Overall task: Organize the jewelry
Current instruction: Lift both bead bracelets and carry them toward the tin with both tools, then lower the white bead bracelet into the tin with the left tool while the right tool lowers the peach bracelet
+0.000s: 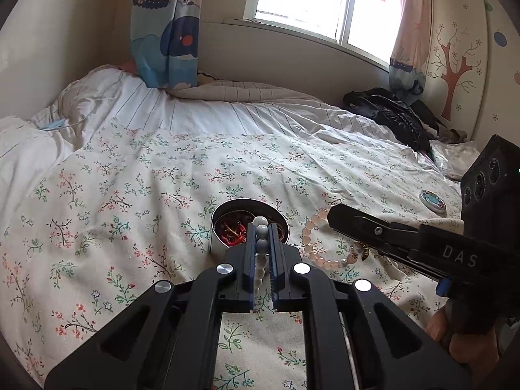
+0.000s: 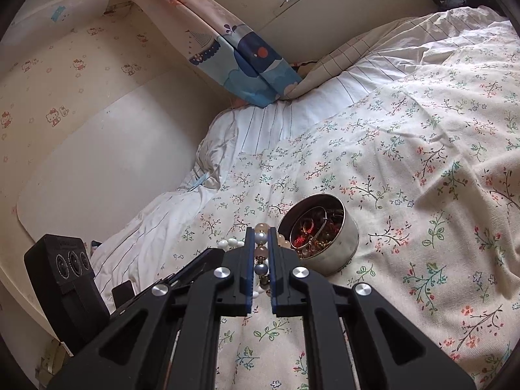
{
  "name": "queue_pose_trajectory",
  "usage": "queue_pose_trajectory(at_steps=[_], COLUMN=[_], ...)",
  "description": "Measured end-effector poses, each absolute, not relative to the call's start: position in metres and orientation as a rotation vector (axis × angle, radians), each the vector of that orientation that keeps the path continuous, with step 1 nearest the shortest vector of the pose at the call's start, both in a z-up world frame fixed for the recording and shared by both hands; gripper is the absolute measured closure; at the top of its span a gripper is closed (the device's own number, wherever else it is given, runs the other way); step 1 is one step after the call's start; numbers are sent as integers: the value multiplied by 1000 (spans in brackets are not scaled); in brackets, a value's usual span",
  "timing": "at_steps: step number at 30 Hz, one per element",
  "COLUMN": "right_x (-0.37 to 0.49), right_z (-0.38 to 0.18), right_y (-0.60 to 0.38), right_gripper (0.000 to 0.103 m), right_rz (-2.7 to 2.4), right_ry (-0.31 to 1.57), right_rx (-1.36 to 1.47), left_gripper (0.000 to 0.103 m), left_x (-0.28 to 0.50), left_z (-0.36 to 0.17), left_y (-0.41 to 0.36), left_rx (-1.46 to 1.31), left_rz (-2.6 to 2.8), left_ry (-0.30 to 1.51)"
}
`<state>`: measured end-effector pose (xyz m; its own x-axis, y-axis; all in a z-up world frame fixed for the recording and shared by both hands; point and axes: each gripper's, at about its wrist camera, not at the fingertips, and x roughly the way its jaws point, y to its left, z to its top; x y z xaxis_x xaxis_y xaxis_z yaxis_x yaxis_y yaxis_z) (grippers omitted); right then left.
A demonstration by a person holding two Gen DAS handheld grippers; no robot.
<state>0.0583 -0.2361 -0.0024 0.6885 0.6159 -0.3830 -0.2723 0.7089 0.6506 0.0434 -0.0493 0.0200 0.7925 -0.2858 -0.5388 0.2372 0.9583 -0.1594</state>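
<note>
A round metal tin (image 1: 217, 227) with red and gold jewelry inside stands on the floral bedspread (image 1: 162, 178). My left gripper (image 1: 261, 227) is shut on a white bead bracelet (image 1: 261, 247) just in front of the tin. To its right, my right gripper (image 1: 334, 216) comes in side-on, with a pink bead bracelet (image 1: 307, 235) hanging from it. In the right wrist view my right gripper (image 2: 261, 232) is shut on that pink bead bracelet (image 2: 261, 252), next to the tin (image 2: 338, 243). The left gripper (image 2: 211, 255) and its white beads (image 2: 227, 243) show at the left.
The tin's round lid (image 1: 432, 200) lies on the bedspread to the right. A black jacket (image 1: 390, 113) is heaped at the far right of the bed. A white striped duvet (image 1: 195, 110), a whale-print curtain (image 1: 169, 32) and the wall border the far side.
</note>
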Motion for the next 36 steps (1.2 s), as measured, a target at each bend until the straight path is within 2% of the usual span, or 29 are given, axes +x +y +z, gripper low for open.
queue_pose_trajectory(at_steps=[36], right_x=[89], right_z=[1], right_y=[-225], right_gripper=[94], right_rz=[531], right_ry=[604], right_rx=[608], left_gripper=[96], left_x=[70], left_z=[29], left_y=[-52], left_rx=[-114], left_rz=[-255], left_ry=[554])
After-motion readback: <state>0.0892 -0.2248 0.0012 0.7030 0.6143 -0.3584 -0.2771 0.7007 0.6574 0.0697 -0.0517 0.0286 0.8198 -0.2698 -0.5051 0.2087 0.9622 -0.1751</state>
